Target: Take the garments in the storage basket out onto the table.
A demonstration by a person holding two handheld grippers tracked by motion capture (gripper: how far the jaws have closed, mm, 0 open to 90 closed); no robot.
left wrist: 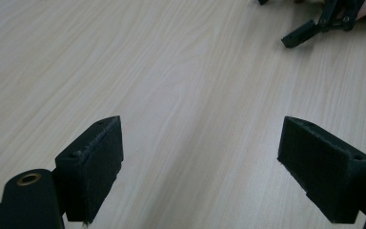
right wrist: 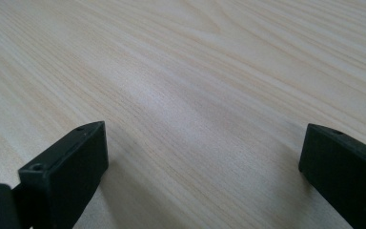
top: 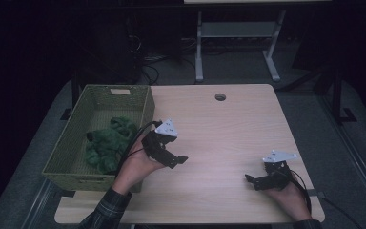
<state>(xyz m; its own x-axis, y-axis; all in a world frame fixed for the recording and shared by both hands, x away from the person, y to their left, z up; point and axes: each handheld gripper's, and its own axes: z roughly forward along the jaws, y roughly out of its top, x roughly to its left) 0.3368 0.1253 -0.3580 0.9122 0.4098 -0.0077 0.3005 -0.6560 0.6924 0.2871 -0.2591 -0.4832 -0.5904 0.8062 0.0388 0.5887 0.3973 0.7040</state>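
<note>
Basket (top: pixel 143 102) sitting at desk (top: pixel 219 129) left, holding one green cloth (top: pixel 107 143); left gripper (top: pixel 178 161) and right gripper (top: pixel 251 181) hovering, jaws gaping, gripping nothing.

Table (top: pixel 228 124): pale wood grain, rectangular, rounded corners. Round cable hole (top: pixel 220 97) near far edge, centre. Green perforated basket (top: pixel 76 119) sits on the left side, overhanging the left edge, green cloth (top: pixel 108 143) bunched inside. Dark floor around the table.

Green cloth (top: pixel 108 144), olive woven basket (top: pixel 145 102)
</note>
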